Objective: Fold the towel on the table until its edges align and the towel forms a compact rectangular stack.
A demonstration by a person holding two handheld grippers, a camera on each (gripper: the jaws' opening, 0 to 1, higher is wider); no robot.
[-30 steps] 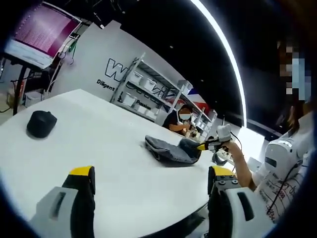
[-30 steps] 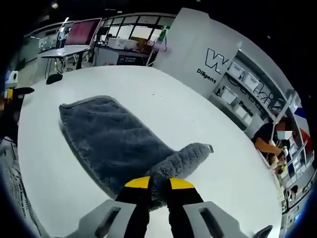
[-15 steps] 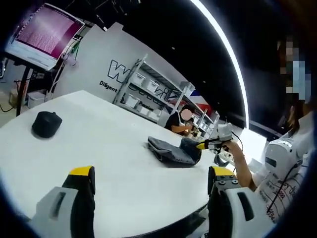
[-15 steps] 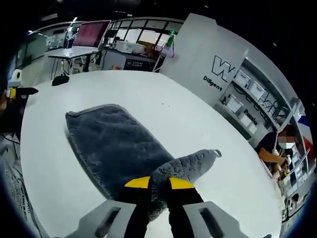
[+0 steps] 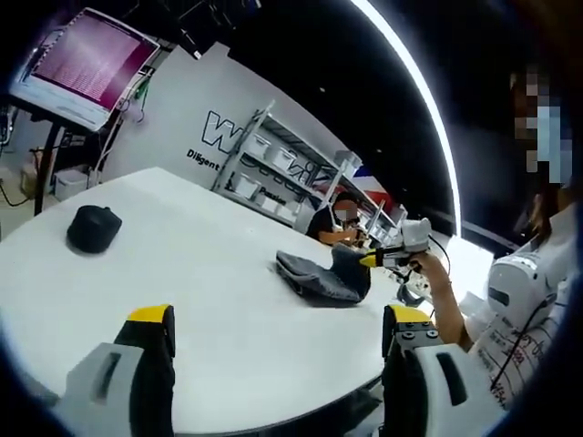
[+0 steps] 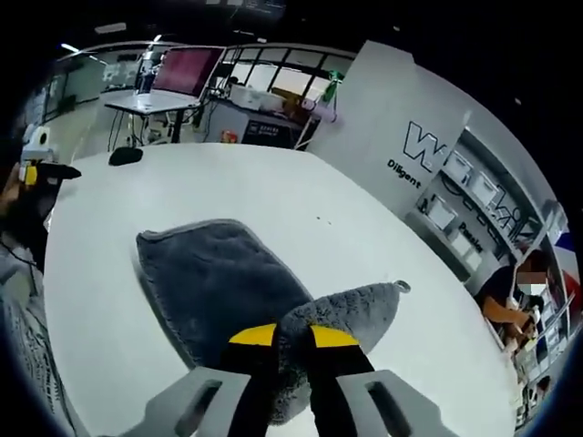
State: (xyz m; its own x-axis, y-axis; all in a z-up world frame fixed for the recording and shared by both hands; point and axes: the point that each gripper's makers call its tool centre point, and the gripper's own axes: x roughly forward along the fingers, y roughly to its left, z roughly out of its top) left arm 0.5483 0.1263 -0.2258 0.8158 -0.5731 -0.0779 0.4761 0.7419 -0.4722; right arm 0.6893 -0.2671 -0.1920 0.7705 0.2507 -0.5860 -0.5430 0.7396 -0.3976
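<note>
A grey towel point(image 6: 223, 291) lies on the white round table point(image 6: 301, 209), one corner lifted and curled over towards the flat part. My right gripper point(image 6: 293, 339) is shut on that raised corner, which bulges up between the yellow-tipped jaws. In the left gripper view the towel point(image 5: 319, 276) sits far off on the table point(image 5: 182, 300), with the right gripper point(image 5: 372, 260) pinching its right end, held by a person's hand. My left gripper point(image 5: 278, 320) is open over the near table edge with nothing between its jaws, well short of the towel.
A black cap point(image 5: 94, 228) rests on the table's left side. A person point(image 5: 519, 300) stands at the right edge. Behind the table are shelving racks point(image 5: 273, 173), a white wall panel with lettering and a screen point(image 5: 82, 56). Another person sits behind the towel point(image 5: 332, 223).
The right gripper has lifted the towel corner higher and carried it over the flat part. The left gripper stays open, its view shifted slightly.
</note>
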